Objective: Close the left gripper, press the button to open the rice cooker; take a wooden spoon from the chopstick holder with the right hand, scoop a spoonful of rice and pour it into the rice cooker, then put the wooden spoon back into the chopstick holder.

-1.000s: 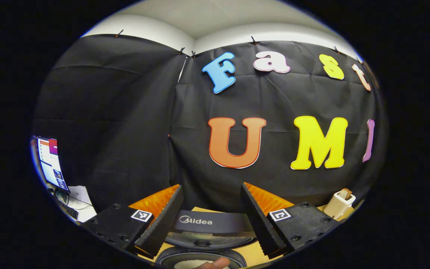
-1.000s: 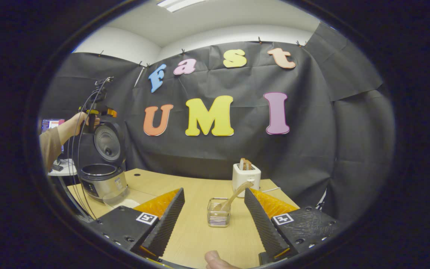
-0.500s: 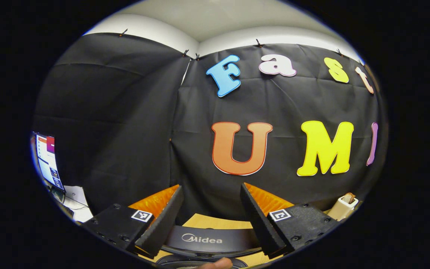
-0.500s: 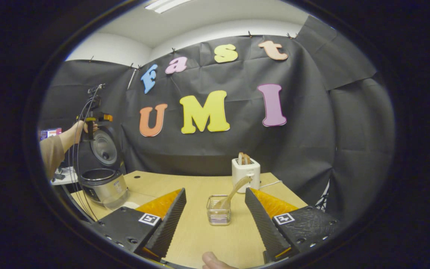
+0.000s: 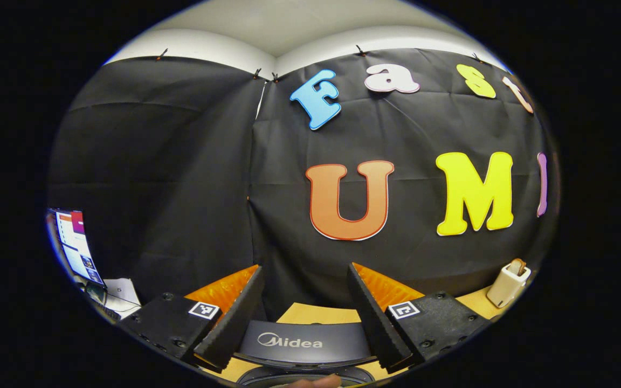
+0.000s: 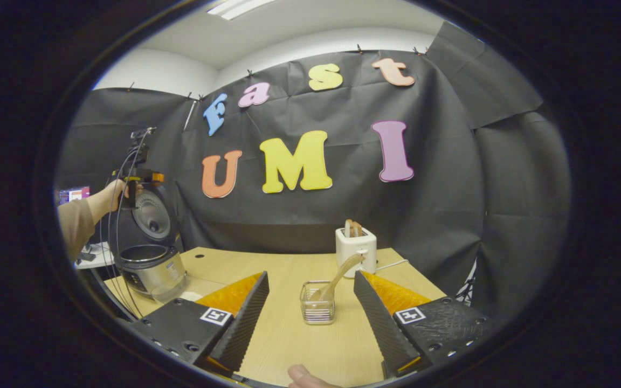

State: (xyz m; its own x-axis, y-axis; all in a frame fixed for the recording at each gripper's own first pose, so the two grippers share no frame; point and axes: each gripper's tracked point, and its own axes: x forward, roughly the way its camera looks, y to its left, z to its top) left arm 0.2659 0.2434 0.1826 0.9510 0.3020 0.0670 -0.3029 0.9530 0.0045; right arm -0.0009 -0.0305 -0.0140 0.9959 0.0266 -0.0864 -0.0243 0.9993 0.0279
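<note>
Left gripper view: left claw (image 5: 304, 302) spread apart, empty, above rice cooker lid (image 5: 305, 342), already up. Right gripper view: right claw (image 6: 310, 307) apart, empty; wooden spoon (image 6: 337, 279) sits in chopstick holder (image 6: 317, 310) on worktop (image 6: 289, 334). Grab, scoop, pour, return left.

Cloth-walled (image 6: 450, 178) recording booth, wooden table (image 6: 289, 334)

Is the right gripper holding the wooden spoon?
No. The right gripper is open, and the wooden spoon stands in the holder ahead of it.
</note>
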